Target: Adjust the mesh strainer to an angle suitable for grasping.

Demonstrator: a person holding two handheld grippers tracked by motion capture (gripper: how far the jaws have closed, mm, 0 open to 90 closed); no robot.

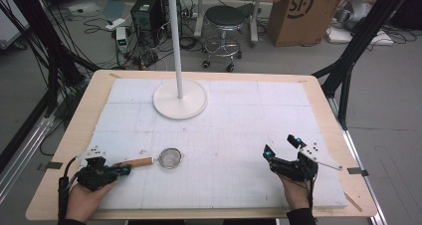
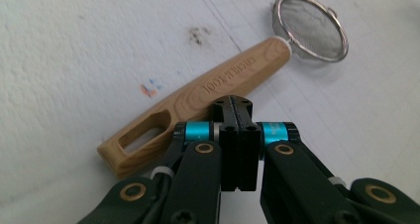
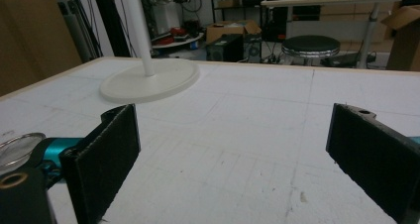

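Two grippers: one in each hand of a person, both low over the white mat (image 1: 239,115), near the 6 o'clock edge of the table (image 1: 69,135).
Left gripper (image 1: 124,170): at about 8 o'clock on the mat in the high view, pointing to 3 o'clock, toward the strainer.
Left jaws: pressed together, pad against pad, with nothing between them. In the left gripper view the tips (image 2: 233,105) are just over the near side of the wooden handle, or just beside it; I cannot tell if they touch it.
Strainer (image 1: 170,158): it lies flat on the mat at about 7 o'clock from the mat's middle, just at 3 o'clock from the left gripper.
Handle (image 2: 198,97): light wood with a long slot near its free end and some letters on it. In the high view it points to 9 o'clock, toward the left gripper.
Mesh bowl (image 2: 311,28): round, with a metal rim, at the far end of the handle.
Right gripper (image 1: 282,147): at about 4 o'clock on the mat, well apart from the strainer, pointing to about 11 o'clock.
Right jaws: wide open, nothing between the two pads (image 3: 106,154); bare mat shows in the gap.
Stand (image 1: 179,99): a white round base with a thin upright pole, at 12 o'clock on the mat, well apart from both grippers.
Floor behind the table: a stool (image 1: 226,21), a cardboard box (image 1: 303,13) and cables.
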